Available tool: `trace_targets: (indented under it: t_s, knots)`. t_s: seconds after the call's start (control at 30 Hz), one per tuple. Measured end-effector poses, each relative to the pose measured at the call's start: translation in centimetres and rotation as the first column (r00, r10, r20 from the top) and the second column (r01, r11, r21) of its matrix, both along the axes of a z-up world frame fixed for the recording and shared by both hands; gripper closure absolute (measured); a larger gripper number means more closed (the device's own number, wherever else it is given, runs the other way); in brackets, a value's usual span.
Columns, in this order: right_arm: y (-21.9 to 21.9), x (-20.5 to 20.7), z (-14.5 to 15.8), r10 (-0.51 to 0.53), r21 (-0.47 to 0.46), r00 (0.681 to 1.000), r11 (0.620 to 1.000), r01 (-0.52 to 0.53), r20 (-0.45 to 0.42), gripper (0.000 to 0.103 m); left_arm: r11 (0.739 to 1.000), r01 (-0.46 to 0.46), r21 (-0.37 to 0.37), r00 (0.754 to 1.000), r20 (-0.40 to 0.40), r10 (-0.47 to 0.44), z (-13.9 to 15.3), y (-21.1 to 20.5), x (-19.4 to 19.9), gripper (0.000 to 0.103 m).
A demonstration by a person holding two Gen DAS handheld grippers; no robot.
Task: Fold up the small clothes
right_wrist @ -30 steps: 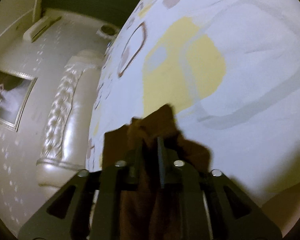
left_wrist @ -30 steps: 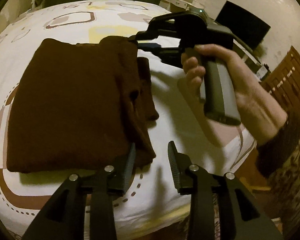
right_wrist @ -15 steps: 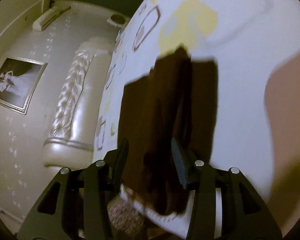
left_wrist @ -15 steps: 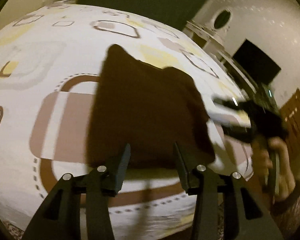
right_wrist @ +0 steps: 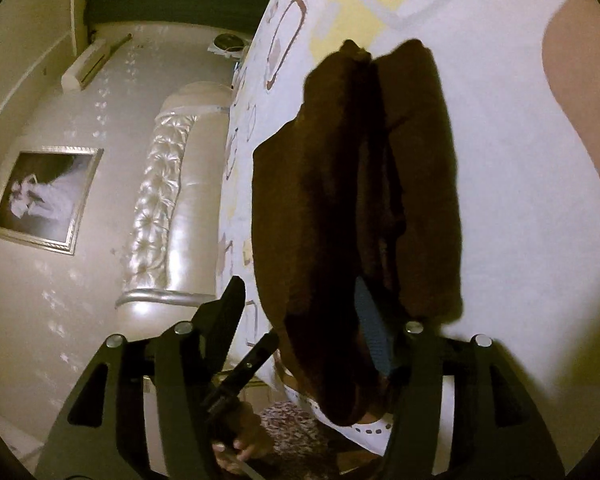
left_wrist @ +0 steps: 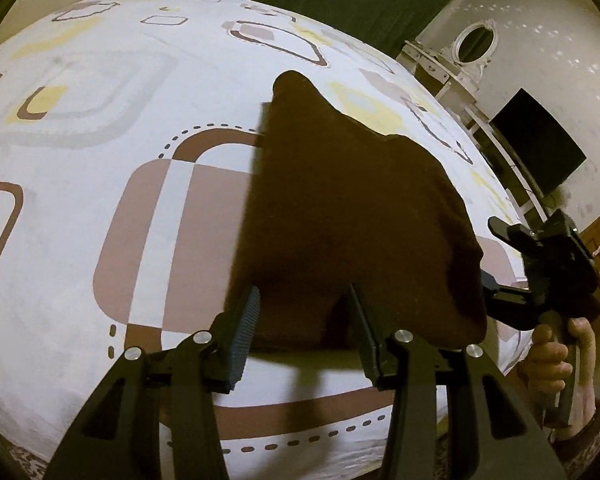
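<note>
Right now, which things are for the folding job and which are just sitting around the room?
For the job:
- brown garment, folded on the bed sheet
- left hand-held gripper, open
- right hand-held gripper, open

Just around:
- framed picture
- padded headboard
- dark screen
- oval mirror

Home bedroom: patterned bedsheet [left_wrist: 100, 128], tufted headboard [right_wrist: 160, 200], framed photo [right_wrist: 46, 196], wall TV [left_wrist: 540, 148].
</note>
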State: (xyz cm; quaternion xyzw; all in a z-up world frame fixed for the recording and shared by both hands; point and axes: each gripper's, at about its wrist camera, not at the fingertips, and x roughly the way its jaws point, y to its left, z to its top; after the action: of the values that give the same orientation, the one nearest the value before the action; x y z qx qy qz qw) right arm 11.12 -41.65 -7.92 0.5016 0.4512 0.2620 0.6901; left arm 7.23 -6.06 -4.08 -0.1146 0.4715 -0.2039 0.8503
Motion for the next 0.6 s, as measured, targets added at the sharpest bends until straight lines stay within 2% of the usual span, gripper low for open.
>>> trace_targets:
  t_s: [0.07,0.1,0.17,0.27,0.3,0.47,0.53,0.6]
  knots:
    - [-0.1,-0.1,0.5,0.001,-0.025,1.0,1.0,0.0,0.011,0.047,1.0,0.011,0.008,1.0,0.003,-0.011,0.1,-0.4,0.0,0.051]
    - [0.1,0.1,0.6,0.001,-0.049,1.0,0.999,-0.001,0.006,0.06,1.0,0.012,0.014,1.0,0.005,-0.012,0.1,-0.4,-0.2,0.05]
    - [0.7,0.8,0.8,0.036,-0.123,0.999,0.992,-0.036,-0.003,0.093,0.999,0.014,0.031,1.0,0.009,-0.015,0.1,-0.7,-0.1,0.049]
    - [0.4,1.4,1.0,0.026,-0.254,1.0,0.967,-0.023,0.006,0.094,1.0,0.014,0.022,1.0,0.006,-0.014,0.3,-0.9,-0.2,0.047]
    - [0.0,1.4,0.7,0.01,-0.259,1.0,0.966,-0.009,0.002,0.095,1.0,0.018,0.021,1.0,0.008,-0.018,0.3,-0.9,-0.2,0.046]
    - [-2.0,0.8,-2.4,-0.046,-0.142,0.999,0.989,0.042,-0.024,0.095,0.999,0.036,0.039,0.999,0.008,-0.036,-0.1,-1.0,-0.1,0.046]
    - [-2.6,0.4,-2.6,-0.073,-0.107,0.997,0.992,0.069,-0.032,0.094,0.999,0.037,0.022,0.999,0.006,-0.037,0.2,-0.8,-0.3,0.046]
    - [-3.5,-0.1,-2.2,-0.107,-0.108,0.994,0.989,0.104,-0.027,0.088,0.999,0.039,-0.003,0.999,0.001,-0.039,0.7,-0.4,-0.6,0.046]
